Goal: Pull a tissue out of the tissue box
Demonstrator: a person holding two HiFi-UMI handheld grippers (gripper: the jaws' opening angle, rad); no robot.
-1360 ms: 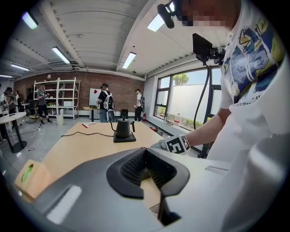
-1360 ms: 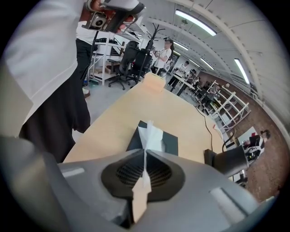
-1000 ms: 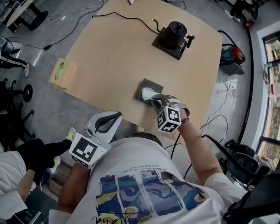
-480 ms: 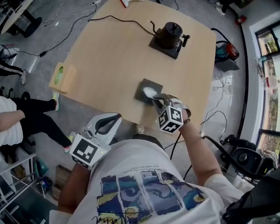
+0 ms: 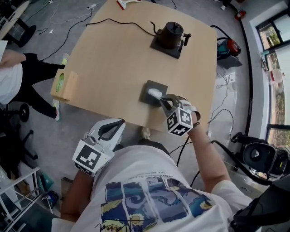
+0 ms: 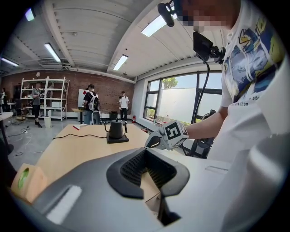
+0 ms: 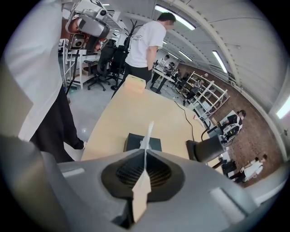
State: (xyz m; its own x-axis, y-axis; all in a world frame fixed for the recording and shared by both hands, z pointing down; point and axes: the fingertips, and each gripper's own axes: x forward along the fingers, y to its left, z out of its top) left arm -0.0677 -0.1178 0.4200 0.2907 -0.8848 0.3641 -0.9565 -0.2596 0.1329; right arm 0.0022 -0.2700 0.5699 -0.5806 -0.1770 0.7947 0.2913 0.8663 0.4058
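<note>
Tissue box [image 5: 152, 86], dark, sits near front edge of tabletop [image 5: 113, 59]. Right tongs [image 5: 162, 99] just above box, pressed together on white tissue [image 5: 155, 93]; pinched sheet stretches from box slot up into tongs. Left tongs [image 5: 120, 122] spread, empty, well apart from box, beyond tabletop edge.

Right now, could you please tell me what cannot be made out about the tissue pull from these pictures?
1. Whether the tissue is clear of the tissue box: in the right gripper view, the right gripper covers the box's near side; in the head view, it is too small.
2. The box itself: in the left gripper view, hidden behind the body of the left gripper.
3. The red-and-white item: in the head view, cut off by the top edge.
</note>
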